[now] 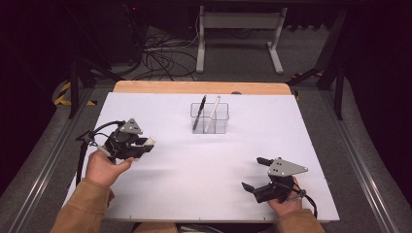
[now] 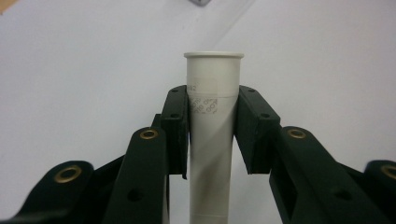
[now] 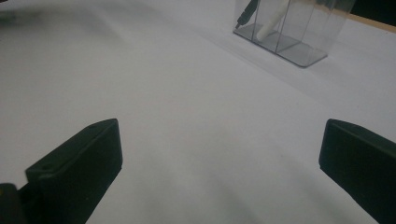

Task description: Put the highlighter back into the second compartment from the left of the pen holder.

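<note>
- High view: left tool [image 1: 145, 143] at the left of the frame grips a white plastic tube with a flared rim [image 1: 149, 141] above the white-covered bench [image 1: 194, 165]; right tool [image 1: 252, 174], lower right, stands wide and empty. A clear plastic two-compartment holder [image 1: 210, 118] sits upper centre with a black pen [image 1: 199, 112] and a white pen [image 1: 212, 113] leaning in it.
- Left gripper view: pads clamp the tube [image 2: 212, 116] just below its rim, at frame centre, narrowed onto it. Judged: keep the tube aligned and lower it rim-up into a free compartment.
- Right gripper view: jaws stand far apart, nothing between; the holder [image 3: 303, 44] is at upper right. Steadying it may help.
</note>
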Demonstrator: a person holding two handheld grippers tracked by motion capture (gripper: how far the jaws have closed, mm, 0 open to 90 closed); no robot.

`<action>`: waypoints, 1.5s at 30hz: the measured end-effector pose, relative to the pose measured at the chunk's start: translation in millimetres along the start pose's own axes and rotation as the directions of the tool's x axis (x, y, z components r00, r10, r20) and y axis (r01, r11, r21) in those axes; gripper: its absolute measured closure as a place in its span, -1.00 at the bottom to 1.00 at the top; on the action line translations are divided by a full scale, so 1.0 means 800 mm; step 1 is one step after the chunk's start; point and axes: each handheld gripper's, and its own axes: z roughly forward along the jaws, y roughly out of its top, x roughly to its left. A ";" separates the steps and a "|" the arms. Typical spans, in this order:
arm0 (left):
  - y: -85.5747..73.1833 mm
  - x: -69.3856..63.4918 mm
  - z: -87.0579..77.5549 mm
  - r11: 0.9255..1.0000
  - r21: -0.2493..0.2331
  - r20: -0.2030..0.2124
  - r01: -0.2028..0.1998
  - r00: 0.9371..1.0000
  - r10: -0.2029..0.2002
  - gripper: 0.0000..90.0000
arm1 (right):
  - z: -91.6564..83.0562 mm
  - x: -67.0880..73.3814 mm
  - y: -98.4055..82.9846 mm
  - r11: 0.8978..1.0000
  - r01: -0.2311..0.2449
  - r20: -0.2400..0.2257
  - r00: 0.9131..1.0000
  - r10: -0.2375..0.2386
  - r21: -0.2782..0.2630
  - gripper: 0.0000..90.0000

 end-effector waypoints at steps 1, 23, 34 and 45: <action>0.002 0.000 -0.002 1.000 -0.013 0.011 0.004 1.000 -0.004 0.51 | 0.000 0.000 0.000 1.000 0.000 0.000 1.000 0.000 0.001 -1.00; 0.051 0.002 -0.006 0.956 -0.277 0.162 0.096 0.985 -0.052 0.50 | 0.000 -0.001 0.000 1.000 -0.006 0.001 1.000 0.006 0.003 -1.00; 0.072 0.003 0.009 0.926 -0.353 0.192 0.136 0.979 -0.070 0.50 | 0.000 -0.001 0.000 1.000 -0.006 0.001 1.000 0.006 0.004 -1.00; 0.102 -0.009 0.025 0.909 -0.398 0.181 0.122 0.982 -0.052 0.50 | 0.000 -0.001 0.000 1.000 -0.005 -0.001 1.000 0.005 0.004 -1.00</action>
